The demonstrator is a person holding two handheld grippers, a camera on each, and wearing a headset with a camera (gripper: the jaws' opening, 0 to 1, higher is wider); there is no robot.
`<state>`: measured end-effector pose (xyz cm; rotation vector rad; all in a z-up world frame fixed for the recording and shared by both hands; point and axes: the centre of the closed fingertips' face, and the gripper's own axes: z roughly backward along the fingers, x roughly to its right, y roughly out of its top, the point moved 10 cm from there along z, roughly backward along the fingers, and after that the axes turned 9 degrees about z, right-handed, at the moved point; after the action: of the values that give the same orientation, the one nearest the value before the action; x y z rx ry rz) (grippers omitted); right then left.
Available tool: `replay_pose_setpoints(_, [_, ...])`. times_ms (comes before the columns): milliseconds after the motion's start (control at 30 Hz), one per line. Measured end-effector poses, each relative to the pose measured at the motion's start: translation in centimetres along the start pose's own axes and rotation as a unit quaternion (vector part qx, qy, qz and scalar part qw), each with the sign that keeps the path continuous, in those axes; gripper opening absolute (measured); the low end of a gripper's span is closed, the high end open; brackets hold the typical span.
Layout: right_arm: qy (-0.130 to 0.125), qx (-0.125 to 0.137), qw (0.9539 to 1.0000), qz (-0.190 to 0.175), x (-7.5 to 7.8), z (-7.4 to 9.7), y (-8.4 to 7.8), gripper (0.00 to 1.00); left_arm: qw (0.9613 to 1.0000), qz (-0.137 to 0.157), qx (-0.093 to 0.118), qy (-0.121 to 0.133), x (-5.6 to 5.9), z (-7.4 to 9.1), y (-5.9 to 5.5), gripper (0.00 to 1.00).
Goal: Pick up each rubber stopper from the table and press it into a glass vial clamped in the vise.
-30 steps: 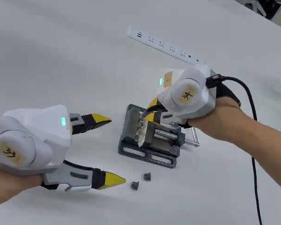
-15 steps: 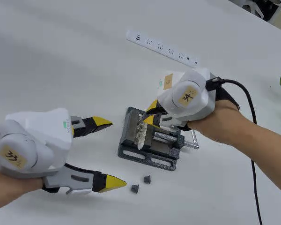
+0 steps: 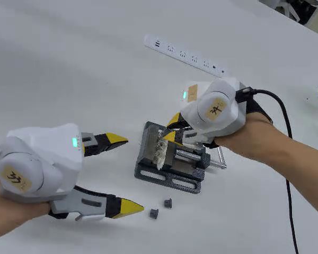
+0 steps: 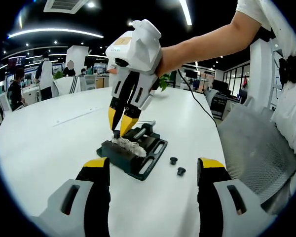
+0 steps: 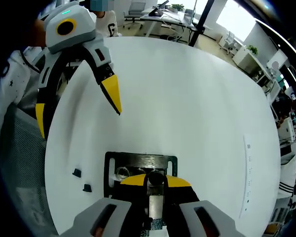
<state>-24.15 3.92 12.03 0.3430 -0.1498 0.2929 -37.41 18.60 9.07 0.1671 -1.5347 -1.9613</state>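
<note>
My right hand-held gripper (image 3: 171, 128) is closed on a dark rubber stopper (image 5: 155, 178), pinched between its yellow tips. It points down at the far end of the vise (image 3: 169, 174), and the stopper hangs right over the row of glass vials (image 3: 160, 151) clamped between the vise's jaws. In the left gripper view the right hand-held gripper (image 4: 119, 121) holds the stopper (image 4: 117, 133) at the mouth of the end vial of the row (image 4: 126, 144); I cannot tell whether it touches the glass. In the right gripper view one open vial mouth (image 5: 122, 173) shows just beside the stopper.

My left hand-held gripper (image 3: 128, 172) is open wide and holds nothing. It hovers over the worktop (image 3: 69, 63) on the left side of the vise, apart from it, with its tips aimed toward the vise (image 4: 138, 165).

Two loose stoppers (image 3: 153, 213) (image 3: 168, 202) lie on the worktop just beside the vise's near edge, close together but not touching, and near the lower tip of my left hand-held gripper. They also show between its jaws in the left gripper view (image 4: 173, 160) (image 4: 181, 171).

A white power strip (image 3: 185, 53) lies toward the far edge of the worktop, well apart from the vise. A black cable (image 3: 286, 137) runs from my right hand-held gripper toward the near edge.
</note>
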Motion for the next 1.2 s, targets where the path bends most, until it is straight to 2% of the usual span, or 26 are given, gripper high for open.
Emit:
replay_pose_setpoints(233, [0.001,0.016,0.9998,-0.008,-0.1,0.9,0.1,0.10,1.0000,0.000,0.000,0.002,0.0,0.1,0.0,0.71])
replay_pose_setpoints(500, [0.004,0.030,0.9993,-0.023,0.5,1.3,-0.2,0.02,1.0000,0.002,0.000,0.000,0.0,0.0,0.0,0.71])
replay_pose_setpoints(1200, [0.020,0.023,0.9993,-0.022,0.6,0.5,-0.6,0.00,1.0000,0.003,-0.003,-0.002,-0.2,0.0,-0.2,0.71])
